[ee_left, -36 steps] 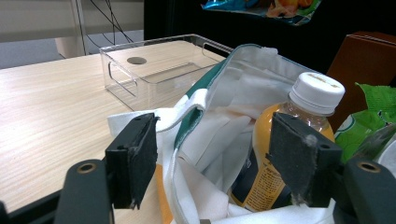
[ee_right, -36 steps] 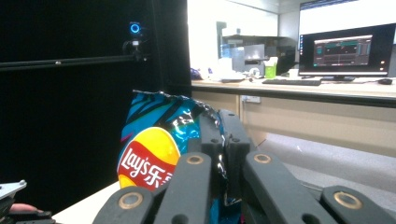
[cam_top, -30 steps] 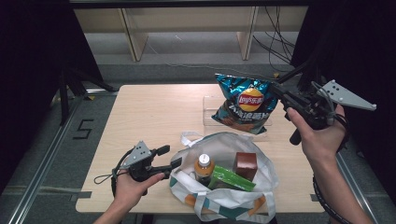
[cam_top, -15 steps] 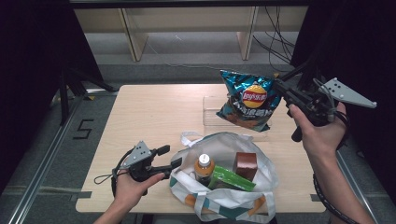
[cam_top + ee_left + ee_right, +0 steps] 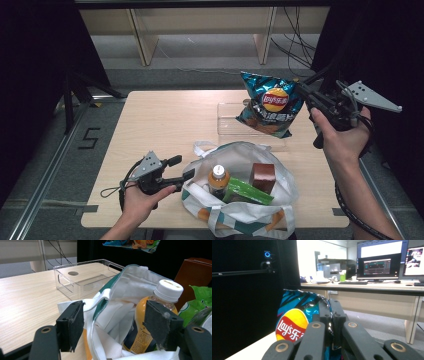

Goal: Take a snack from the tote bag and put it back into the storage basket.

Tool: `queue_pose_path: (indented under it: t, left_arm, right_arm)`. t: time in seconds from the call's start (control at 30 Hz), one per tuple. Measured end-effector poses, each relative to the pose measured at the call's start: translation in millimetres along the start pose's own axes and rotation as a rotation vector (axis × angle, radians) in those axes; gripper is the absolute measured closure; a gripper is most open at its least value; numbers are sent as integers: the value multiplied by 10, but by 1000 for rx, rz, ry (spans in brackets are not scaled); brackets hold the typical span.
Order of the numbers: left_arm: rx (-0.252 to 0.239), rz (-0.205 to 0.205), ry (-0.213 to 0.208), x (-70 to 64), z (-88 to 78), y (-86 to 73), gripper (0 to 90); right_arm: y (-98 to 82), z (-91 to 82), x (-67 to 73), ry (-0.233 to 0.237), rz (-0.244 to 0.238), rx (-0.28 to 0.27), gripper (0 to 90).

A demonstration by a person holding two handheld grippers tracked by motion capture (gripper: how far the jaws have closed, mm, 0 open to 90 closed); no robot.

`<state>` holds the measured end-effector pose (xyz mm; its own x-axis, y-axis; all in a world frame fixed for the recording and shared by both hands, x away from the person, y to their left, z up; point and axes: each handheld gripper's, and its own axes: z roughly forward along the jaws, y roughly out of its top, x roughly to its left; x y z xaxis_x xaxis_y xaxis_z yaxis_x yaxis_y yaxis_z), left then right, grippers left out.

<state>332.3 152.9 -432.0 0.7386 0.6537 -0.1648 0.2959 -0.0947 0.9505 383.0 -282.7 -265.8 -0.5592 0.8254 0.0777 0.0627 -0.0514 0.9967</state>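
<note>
On the tabletop (image 5: 150, 125) I see the cloth bag (image 5: 280, 200) at 6 o'clock, with a clear tray (image 5: 230, 117) at 1 o'clock behind it. My right tongs (image 5: 306, 95) are clamped on the edge of the chip bag (image 5: 270, 102), holding it in the air above that tray. My left tongs (image 5: 182, 168) stand open around the cloth bag's rim, beside a bottle (image 5: 218, 180).

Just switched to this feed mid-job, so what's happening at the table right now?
A person is working with a tote bag and a chip bag. The right hand-held gripper is shut on the chip bag's edge, holding it in the air above the clear tray. The left hand-held gripper stands open at the tote's rim. A bottle, a brown box and a green packet sit in the tote.
</note>
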Motion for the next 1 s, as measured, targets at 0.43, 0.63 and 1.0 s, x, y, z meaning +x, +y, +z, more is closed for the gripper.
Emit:
queue_pose_path:
  t: [0.43,0.63,1.0]
  left_arm:
    - [-4,6,0,1,2,5,316]
    - [-3,5,1,-2,3,3,316]
    - [-5,-4,7,-2,-2,-4,316]
  right_arm:
    - [-37,54,-95,-28,12,13,900]
    - [-49,90,-132,-42,25,7,900]
    - [-70,154,-196,-51,12,3,900]
